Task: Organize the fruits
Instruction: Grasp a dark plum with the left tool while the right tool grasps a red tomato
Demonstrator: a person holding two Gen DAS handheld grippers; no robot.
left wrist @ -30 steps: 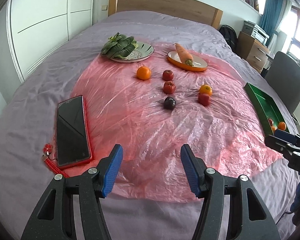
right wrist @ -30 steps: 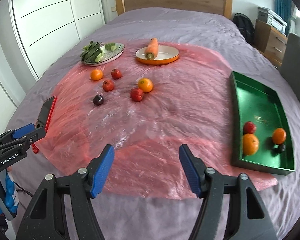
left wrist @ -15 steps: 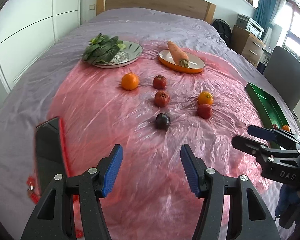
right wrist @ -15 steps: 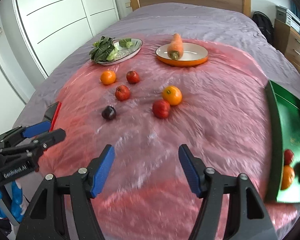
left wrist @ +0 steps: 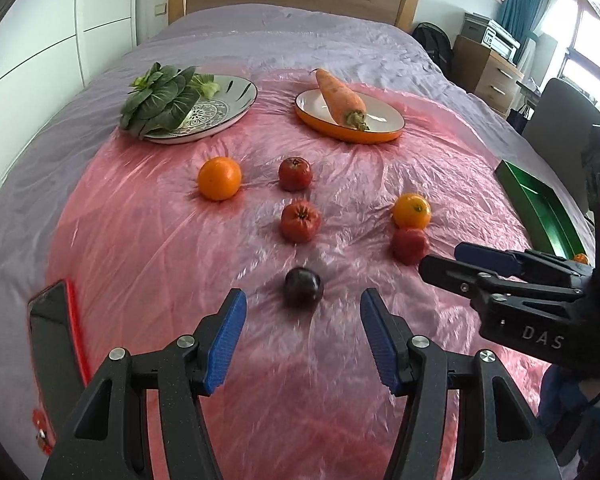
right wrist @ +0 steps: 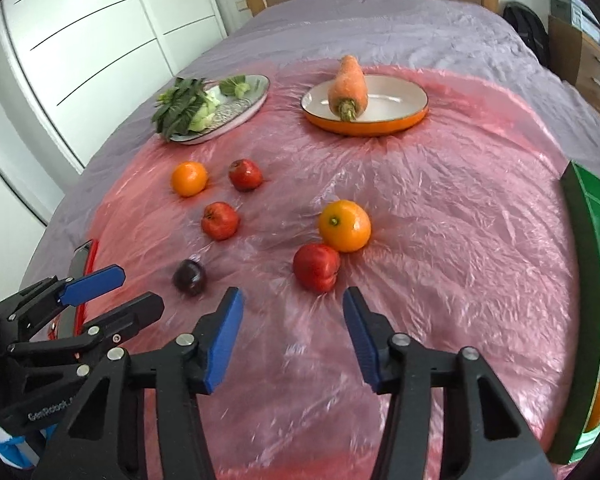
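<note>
Several fruits lie on a pink plastic sheet (left wrist: 140, 240) on the bed. A dark plum (left wrist: 303, 287) sits just beyond my open, empty left gripper (left wrist: 303, 316); it also shows in the right wrist view (right wrist: 189, 277). A red apple (right wrist: 316, 267) lies just beyond my open, empty right gripper (right wrist: 293, 312), touching an orange (right wrist: 344, 225). Further back are two red fruits (left wrist: 300, 222) (left wrist: 295, 173) and another orange (left wrist: 219, 178). The green tray (right wrist: 580, 216) at the right edge holds some fruit.
A patterned plate with leafy greens (left wrist: 204, 110) and an orange plate with a carrot (left wrist: 350, 116) stand at the back. A phone in a red case (left wrist: 54, 340) lies at the left. A wardrobe, headboard, drawers and chair surround the bed.
Both grippers have moved forward over the sheet toward the fruits; the plum and the red apple now lie close ahead of the fingertips. Both stay open.
</note>
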